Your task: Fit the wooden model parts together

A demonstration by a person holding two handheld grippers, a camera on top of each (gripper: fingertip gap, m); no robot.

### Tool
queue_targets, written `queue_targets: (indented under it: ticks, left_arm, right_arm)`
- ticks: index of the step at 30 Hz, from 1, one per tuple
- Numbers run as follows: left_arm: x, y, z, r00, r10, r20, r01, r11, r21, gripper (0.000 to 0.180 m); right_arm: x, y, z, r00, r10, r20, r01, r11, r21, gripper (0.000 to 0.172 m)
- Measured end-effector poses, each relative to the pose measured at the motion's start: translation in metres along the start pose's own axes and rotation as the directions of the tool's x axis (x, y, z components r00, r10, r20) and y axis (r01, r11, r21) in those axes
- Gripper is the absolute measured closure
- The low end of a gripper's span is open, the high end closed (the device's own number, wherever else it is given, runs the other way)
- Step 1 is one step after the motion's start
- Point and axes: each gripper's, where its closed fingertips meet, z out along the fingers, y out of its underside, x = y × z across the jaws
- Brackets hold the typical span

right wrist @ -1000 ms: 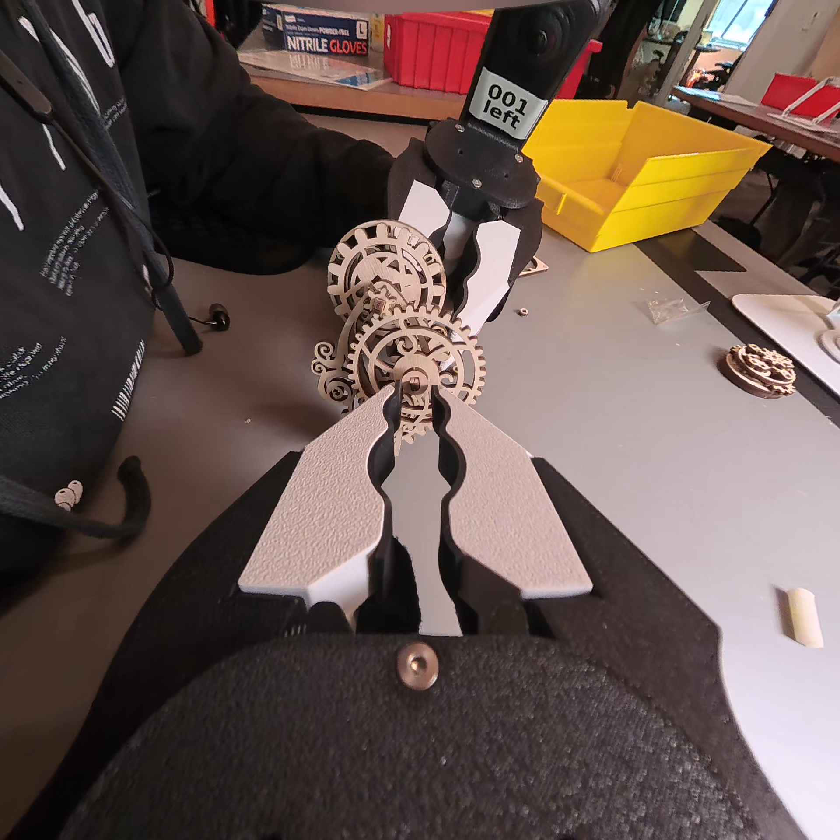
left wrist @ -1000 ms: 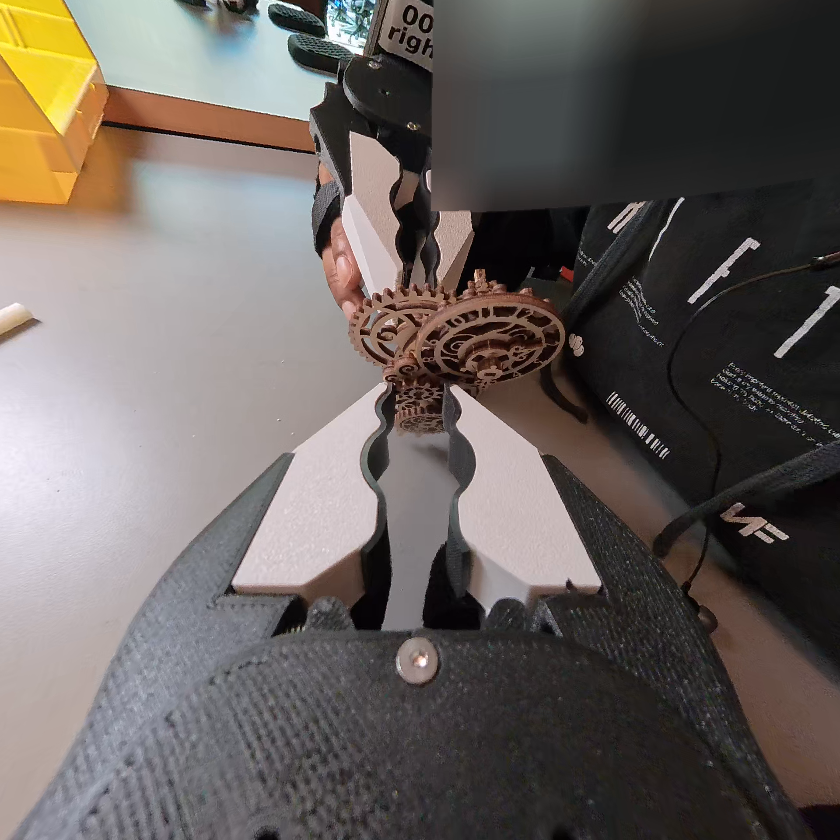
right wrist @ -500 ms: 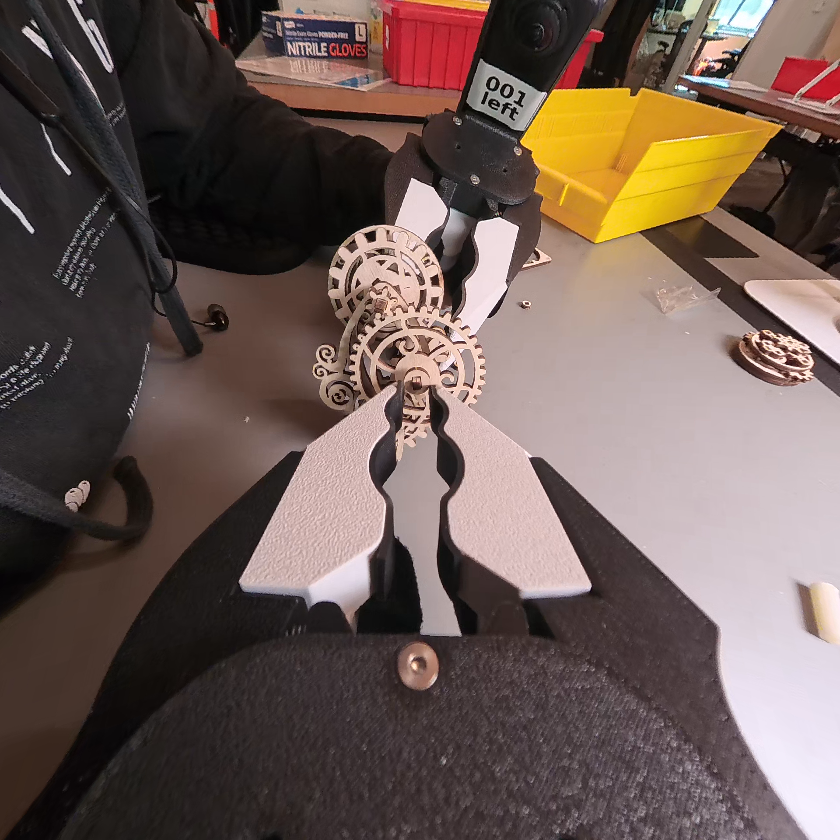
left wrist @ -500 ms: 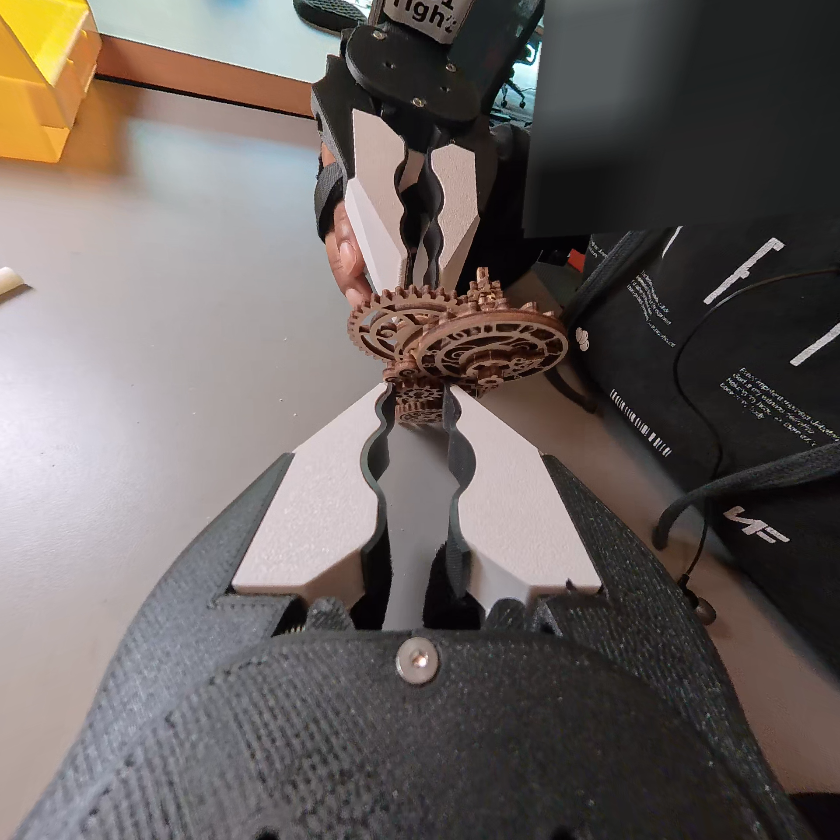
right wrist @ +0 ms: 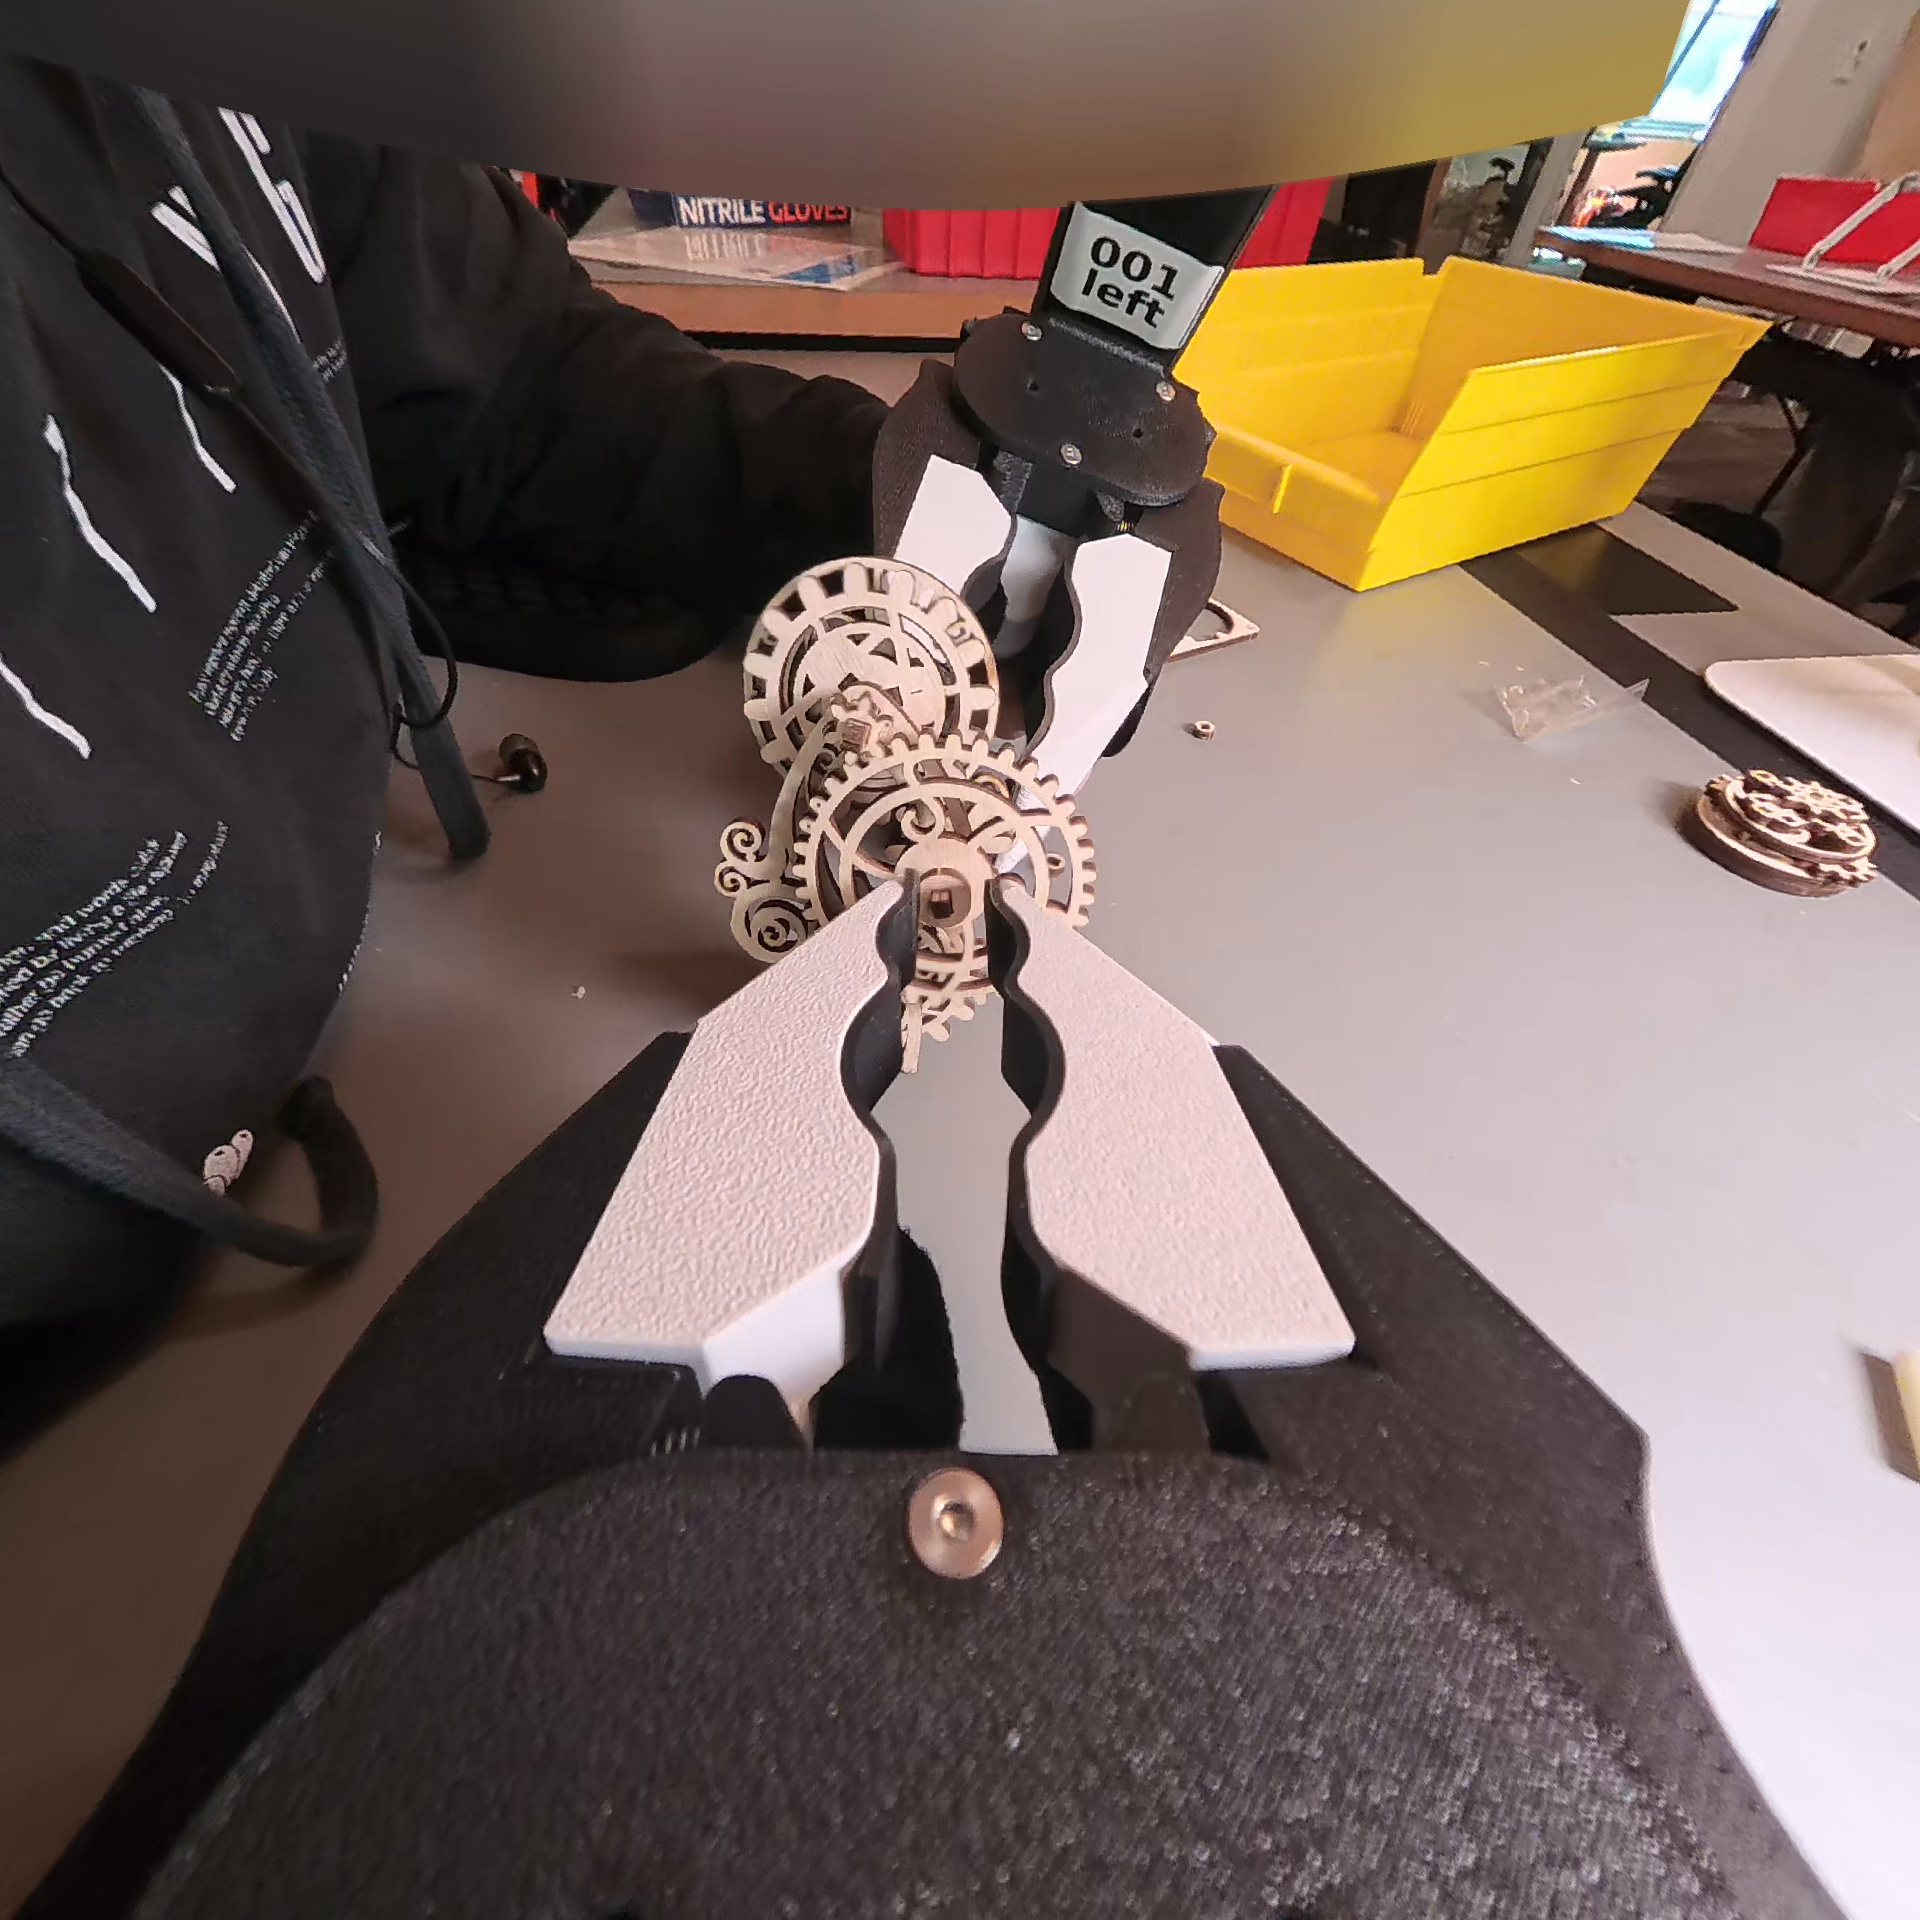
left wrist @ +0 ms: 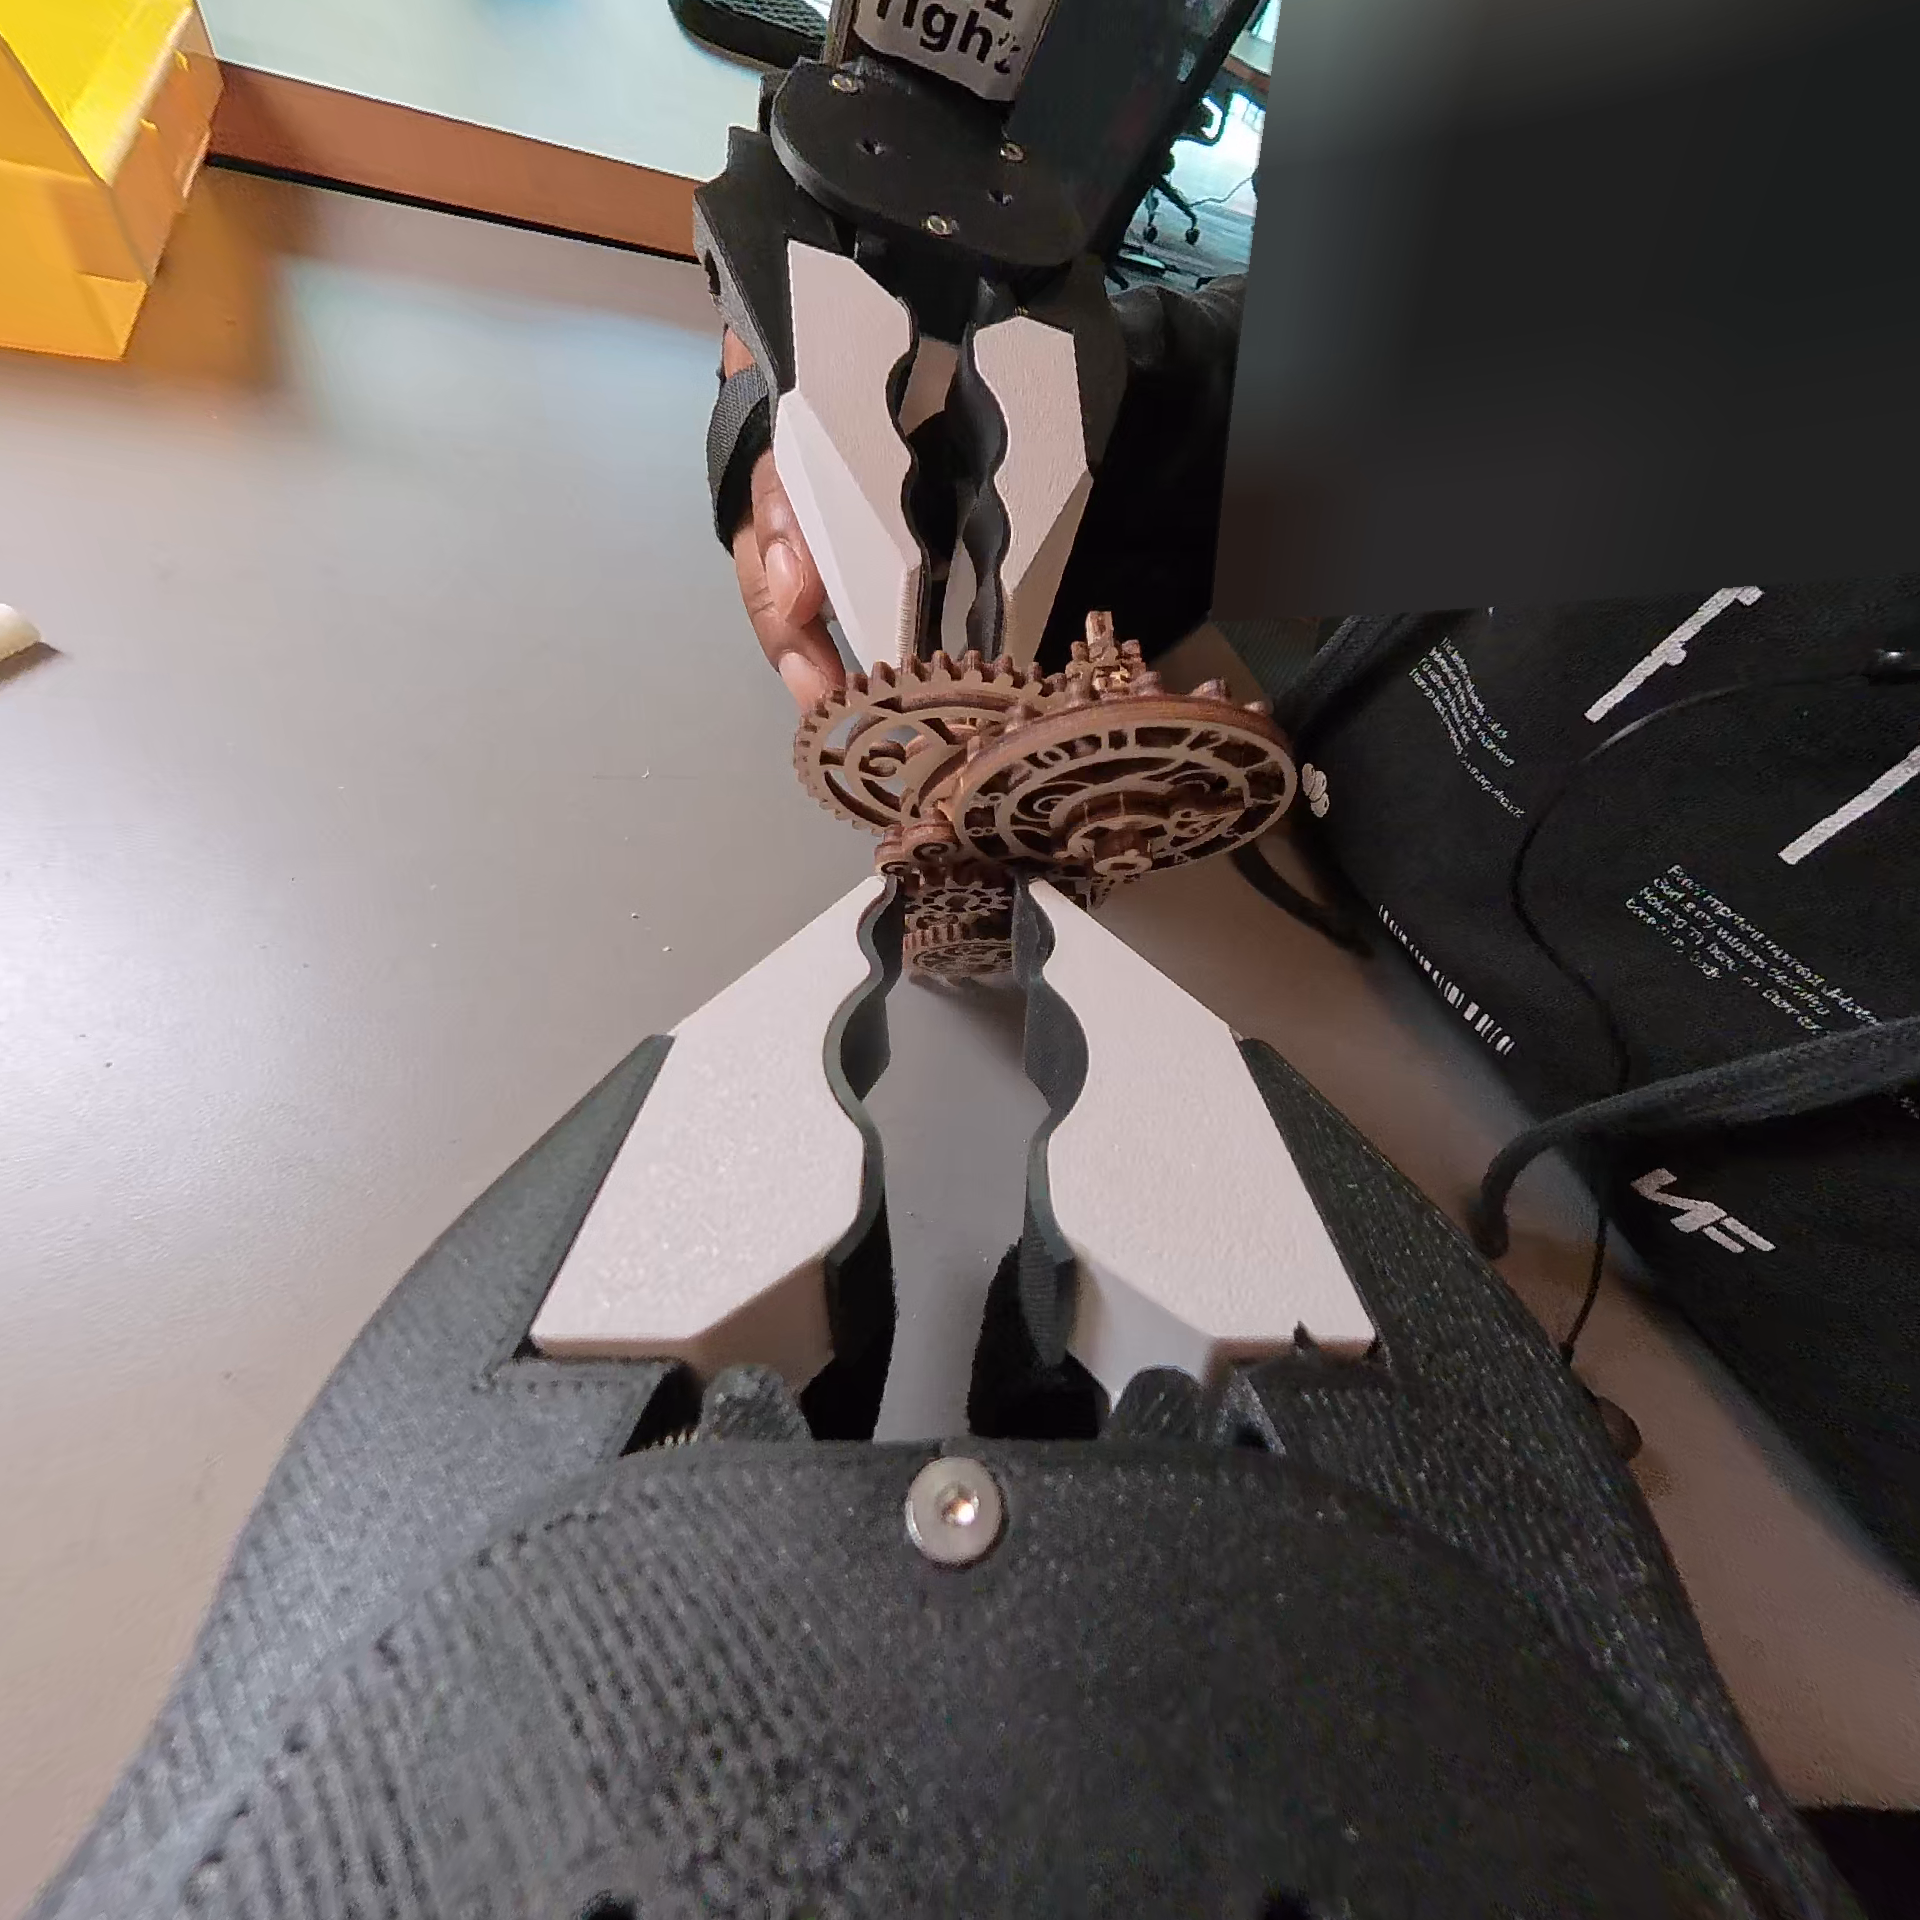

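Both grippers, left (left wrist: 951, 904) and right (right wrist: 951, 899), are clamped on the gear model (right wrist: 914, 821), so probably press slow and straight.

Grey table (right wrist: 1403, 1039). On it: yellow bin (right wrist: 1455, 416) far side; small wooden gear assy (right wrist: 1787, 831) at right; white tray (right wrist: 1829, 717) beyond it, partly out of frame; clear baggie (right wrist: 1558, 701), poss. w/ small hardware; tiny nut (right wrist: 1197, 728); flat wooden piece (right wrist: 1221, 632); pale stick (right wrist: 1907, 1397) near right edge.
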Motion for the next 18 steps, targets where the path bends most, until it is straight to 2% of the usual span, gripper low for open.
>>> queue_targets:
  ticks: [18]
  left_arm:
    - [-0.0011,-0.0019,-0.0002,1.0,0.01,0.017,-0.01,1.0,0.008,0.162]
  right_arm:
    - [-0.0012,0.0022,0.001,0.999,0.031,0.02,-0.031,1.0,-0.003,0.164]
